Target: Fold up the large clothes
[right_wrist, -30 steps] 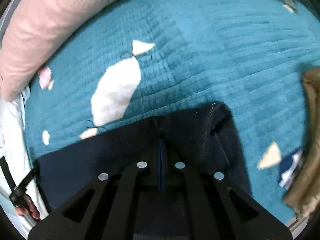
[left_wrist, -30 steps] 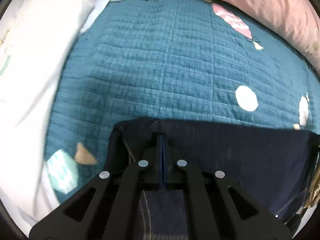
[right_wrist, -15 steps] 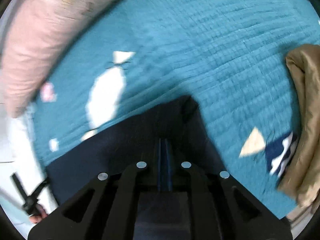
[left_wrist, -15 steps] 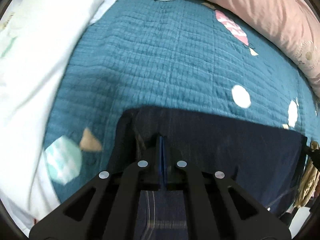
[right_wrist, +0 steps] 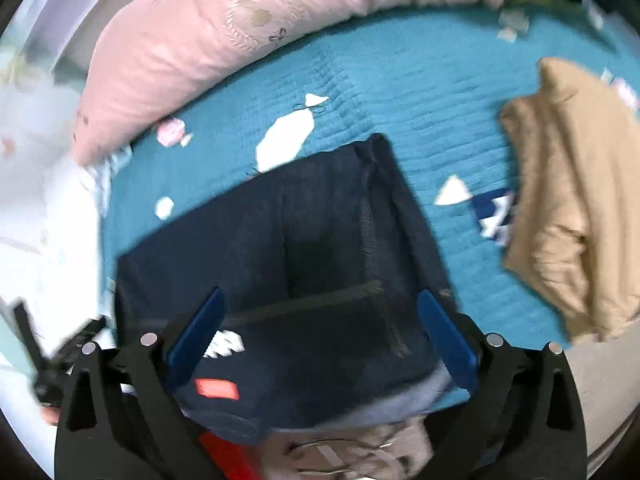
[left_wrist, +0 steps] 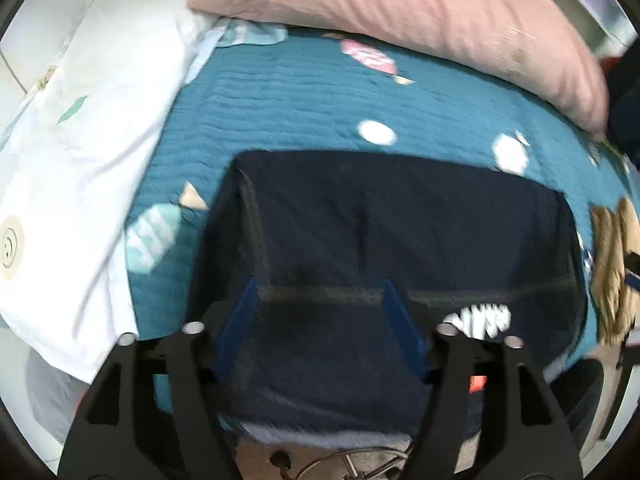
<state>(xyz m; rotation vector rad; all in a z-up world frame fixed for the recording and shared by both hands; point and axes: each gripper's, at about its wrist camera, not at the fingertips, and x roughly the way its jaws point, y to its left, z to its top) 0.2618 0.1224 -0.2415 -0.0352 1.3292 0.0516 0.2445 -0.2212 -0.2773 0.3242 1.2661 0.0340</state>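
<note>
A dark navy garment [left_wrist: 380,232] lies folded flat on the teal quilted bedspread [left_wrist: 300,104], a white print near its lower edge. My left gripper [left_wrist: 320,312] hangs above its near left part, jaws opening, blue pads [left_wrist: 240,320] wide apart and nothing pressed between them. In the right wrist view the same garment [right_wrist: 320,240] shows a red patch and white print near its front. My right gripper [right_wrist: 320,320] hovers above it, jaws opening wide, pads [right_wrist: 444,328] touching nothing.
A pink pillow [left_wrist: 400,12] lies along the back of the bed and a white pillow [left_wrist: 80,152] at the left. A tan garment [right_wrist: 572,200] is heaped on the bedspread to the right. The other gripper [right_wrist: 56,356] shows at the right view's left edge.
Both grippers were shut on the navy garment's far edge; now both have let go, spread wide, and pulled up and back, so the whole folded garment lies in view.
</note>
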